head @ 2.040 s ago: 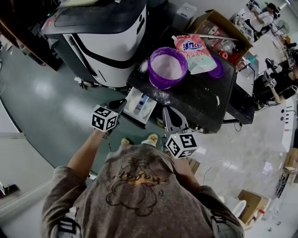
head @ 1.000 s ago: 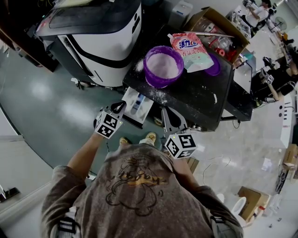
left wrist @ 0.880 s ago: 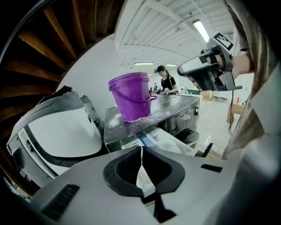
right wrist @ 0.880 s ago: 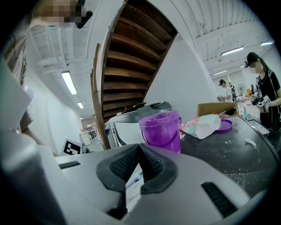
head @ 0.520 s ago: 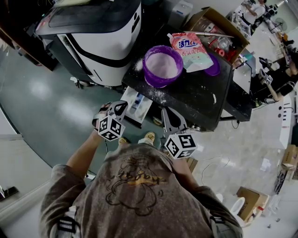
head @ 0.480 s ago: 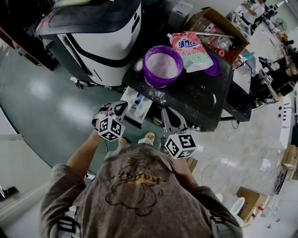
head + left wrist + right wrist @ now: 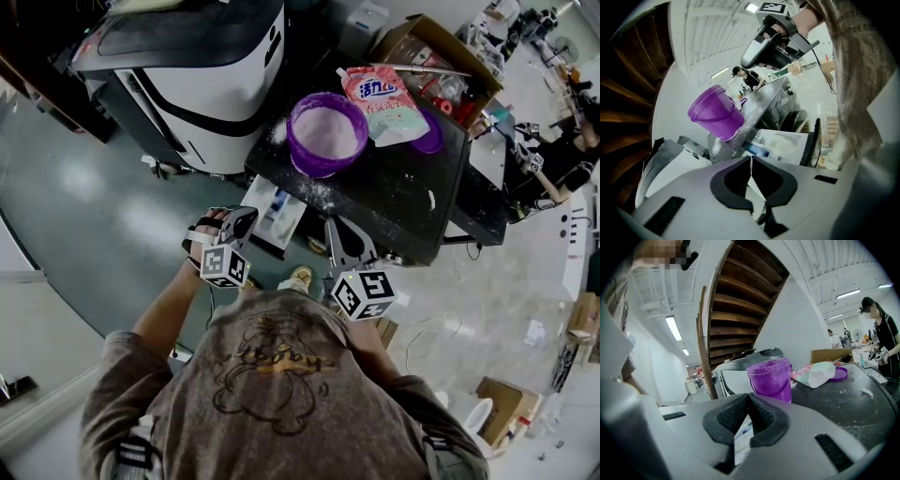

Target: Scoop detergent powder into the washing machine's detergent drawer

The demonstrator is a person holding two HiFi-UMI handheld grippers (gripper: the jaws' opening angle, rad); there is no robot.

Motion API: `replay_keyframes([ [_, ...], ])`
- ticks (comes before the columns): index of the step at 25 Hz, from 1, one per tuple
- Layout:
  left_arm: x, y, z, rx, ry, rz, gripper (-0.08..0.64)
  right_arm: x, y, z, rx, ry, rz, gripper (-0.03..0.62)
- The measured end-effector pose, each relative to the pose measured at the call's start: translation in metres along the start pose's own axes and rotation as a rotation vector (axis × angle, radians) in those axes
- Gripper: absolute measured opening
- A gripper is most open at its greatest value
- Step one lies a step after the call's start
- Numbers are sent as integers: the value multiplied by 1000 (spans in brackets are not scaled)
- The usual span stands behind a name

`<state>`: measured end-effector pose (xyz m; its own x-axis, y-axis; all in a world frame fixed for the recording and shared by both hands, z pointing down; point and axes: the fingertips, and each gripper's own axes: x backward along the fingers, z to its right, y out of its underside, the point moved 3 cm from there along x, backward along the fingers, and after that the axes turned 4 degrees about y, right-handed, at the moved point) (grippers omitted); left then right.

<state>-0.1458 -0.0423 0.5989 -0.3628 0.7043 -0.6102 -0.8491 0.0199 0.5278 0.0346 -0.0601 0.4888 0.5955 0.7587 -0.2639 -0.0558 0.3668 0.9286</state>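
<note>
Low in front of the body, the left gripper (image 7: 244,217) in a hand (image 7: 201,241), jaws pressed together tip to tip, only a hairline slit between the dark pads and nothing pinched. Beside it and apart from it, the right gripper (image 7: 337,225), jaws likewise closed at the tips, empty, pointing toward the near edge of the black table (image 7: 403,202). Between the two, just ahead of the left tips, the white rectangular detergent drawer (image 7: 277,210), pulled open and jutting out from under the table's near edge, a blue part showing inside. At the table's far left corner, the round purple plastic tub (image 7: 317,167), upright and uncovered, holding white detergent powder (image 7: 328,129); loose grains of the same powder scattered over the tabletop around its base. Just beside the tub on the right, a pink-and-white detergent pouch (image 7: 380,97) lying flat, and next to that a flat purple lid (image 7: 431,139). Beyond the pouch, an open brown cardboard box (image 7: 441,56). Left of the table and close against it, the white-and-black washing machine (image 7: 202,84). In the right gripper view, tub, pouch and lid in a row above the closed pads, with the drawer glimpsed through the gap lower down between them.
</note>
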Motion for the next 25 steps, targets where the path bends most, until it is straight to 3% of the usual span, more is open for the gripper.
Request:
replay_keyframes([
  [9, 1, -2, 3, -182, -20, -13, 23, 0, 2, -1, 3, -4, -4, 2],
  [16, 2, -2, 5, -201, -9, -9, 23, -1, 0, -2, 6, -1, -4, 2],
  [21, 1, -3, -2, -136, -5, 11, 23, -1, 0, -3, 10, -1, -4, 2],
  [25, 6, -4, -16, 58, -15, 56, 23, -1, 0, -2, 14, 1, -2, 2],
])
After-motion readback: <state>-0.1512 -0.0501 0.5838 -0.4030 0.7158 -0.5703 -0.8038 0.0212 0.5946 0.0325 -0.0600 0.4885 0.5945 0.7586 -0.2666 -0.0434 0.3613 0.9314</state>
